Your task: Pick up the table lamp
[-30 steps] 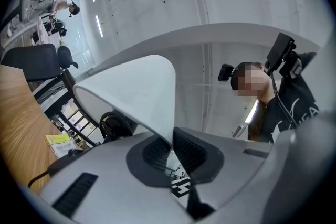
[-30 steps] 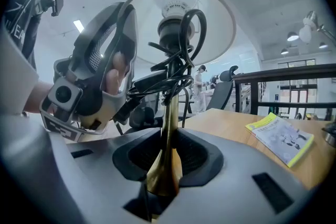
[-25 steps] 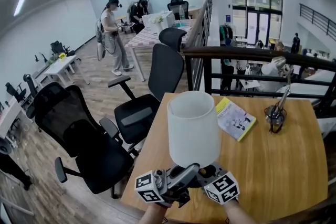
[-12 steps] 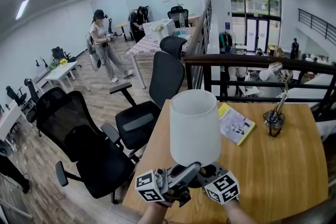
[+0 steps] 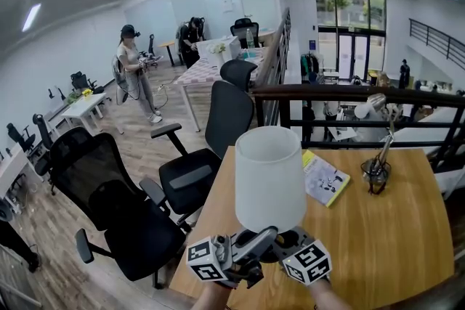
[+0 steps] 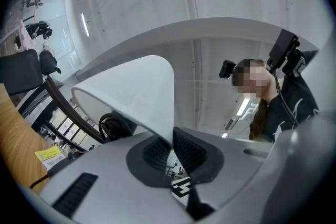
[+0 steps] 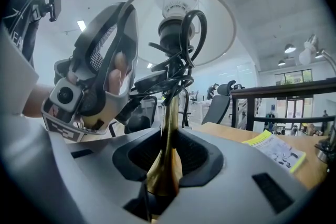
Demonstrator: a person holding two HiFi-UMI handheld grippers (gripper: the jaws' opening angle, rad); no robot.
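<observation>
Over the near edge of the wooden table (image 5: 385, 229), you hold the table lamp (image 5: 269, 178). Your right gripper (image 7: 167, 168) is clamped on its brass stem (image 7: 168, 113). Your left gripper (image 6: 171, 150) pinches the rim of the shade (image 6: 136, 92).

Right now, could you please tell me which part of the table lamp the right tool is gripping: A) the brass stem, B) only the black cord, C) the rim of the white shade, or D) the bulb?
A: the right gripper view shows the right tool shut on the brass stem, while the left tool pinches the white shade.
</observation>
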